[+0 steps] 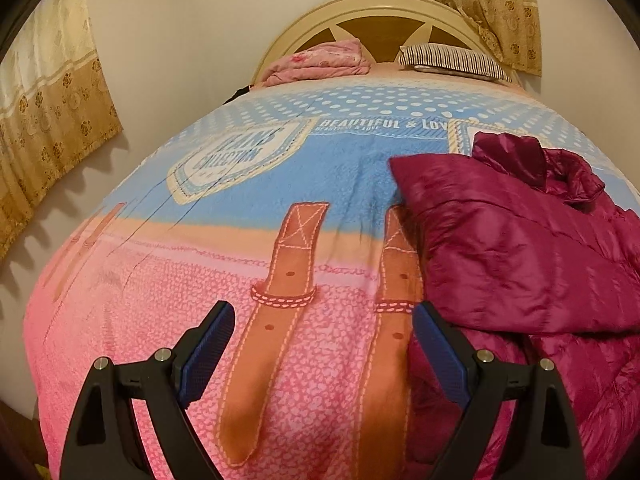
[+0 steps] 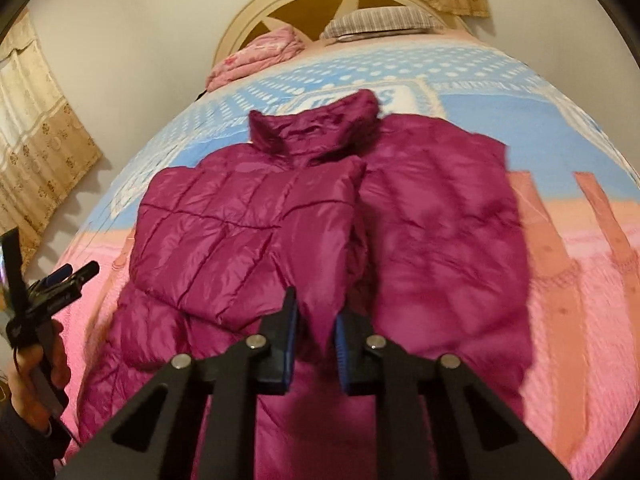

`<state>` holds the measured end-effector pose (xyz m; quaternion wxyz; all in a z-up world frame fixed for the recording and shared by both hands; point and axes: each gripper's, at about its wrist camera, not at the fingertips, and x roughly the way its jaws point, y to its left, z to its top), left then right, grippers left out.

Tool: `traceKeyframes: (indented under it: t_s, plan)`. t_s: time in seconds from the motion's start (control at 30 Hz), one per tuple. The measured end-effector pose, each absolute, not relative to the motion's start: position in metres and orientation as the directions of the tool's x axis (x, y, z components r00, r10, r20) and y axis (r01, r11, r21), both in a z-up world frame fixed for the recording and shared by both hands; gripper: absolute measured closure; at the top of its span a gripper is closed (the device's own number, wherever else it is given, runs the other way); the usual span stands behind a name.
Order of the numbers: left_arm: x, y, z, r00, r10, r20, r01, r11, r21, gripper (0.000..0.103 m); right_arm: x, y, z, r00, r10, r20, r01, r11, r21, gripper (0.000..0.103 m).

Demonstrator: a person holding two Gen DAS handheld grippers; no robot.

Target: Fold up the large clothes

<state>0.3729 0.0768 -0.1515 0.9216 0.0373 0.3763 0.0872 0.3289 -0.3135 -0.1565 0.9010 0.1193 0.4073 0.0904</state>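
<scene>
A magenta quilted puffer jacket [image 2: 280, 216] lies on the bed, collar toward the headboard, its left sleeve folded across the front. My right gripper [image 2: 316, 320] is above the jacket's middle, jaws nearly closed around a ridge of its fabric at the folded sleeve's edge. In the left wrist view the jacket [image 1: 520, 248] lies at the right. My left gripper [image 1: 324, 316] is wide open and empty over the blanket, left of the jacket. It also shows in the right wrist view [image 2: 64, 276], held in a hand at the left edge.
The bed carries a pink and blue printed blanket [image 1: 200, 280]. A folded pink cloth [image 1: 320, 64] and a striped pillow [image 1: 452, 60] lie by the cream headboard [image 1: 384, 12]. A wall and beige curtains [image 1: 48, 120] stand to the left.
</scene>
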Motion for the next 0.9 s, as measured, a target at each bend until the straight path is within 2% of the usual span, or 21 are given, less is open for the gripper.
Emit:
traceKeyframes:
  t_s: [0.17,0.23,0.33,0.4,0.47,0.6,0.73,0.9]
  plan:
    - [0.379,0.062,-0.146,0.7,0.159,-0.697,-0.11,0.987,0.114,0.012,0.325,-0.323,-0.17,0.63,0.23,-0.742,-0.036,0.963,0.268,0.084]
    - [0.382,0.053,-0.14,0.709,0.138,-0.691,-0.085,0.99,0.111,0.012,0.323,-0.322,-0.172,0.629,0.232,-0.742,-0.04,0.963,0.267,0.081]
    - [0.39,0.037,-0.126,0.73,0.106,-0.675,-0.046,0.993,0.107,0.012,0.319,-0.327,-0.168,0.629,0.188,-0.754,0.005,0.969,0.246,0.07]
    - [0.398,0.03,-0.117,0.746,0.074,-0.661,-0.016,0.996,0.093,0.012,0.313,-0.334,-0.162,0.633,0.14,-0.761,0.062,0.971,0.23,0.052]
    - [0.408,0.021,-0.112,0.763,0.061,-0.644,0.0,0.995,0.095,0.012,0.304,-0.34,-0.151,0.653,0.052,-0.755,0.125,0.977,0.175,0.04]
    - [0.431,-0.001,-0.117,0.765,0.014,-0.644,0.054,0.995,0.086,0.012,0.296,-0.344,-0.12,0.73,-0.013,-0.684,0.173,0.971,0.166,0.04]
    - [0.455,-0.022,-0.139,0.729,-0.051,-0.683,0.118,0.992,0.052,0.012,0.322,-0.313,-0.107,0.761,0.133,-0.635,0.019,0.974,0.227,0.04]
    - [0.475,-0.03,-0.176,0.662,-0.049,-0.748,0.111,0.993,0.032,0.012,0.365,-0.276,-0.128,0.724,0.147,-0.675,-0.059,0.987,0.152,0.044]
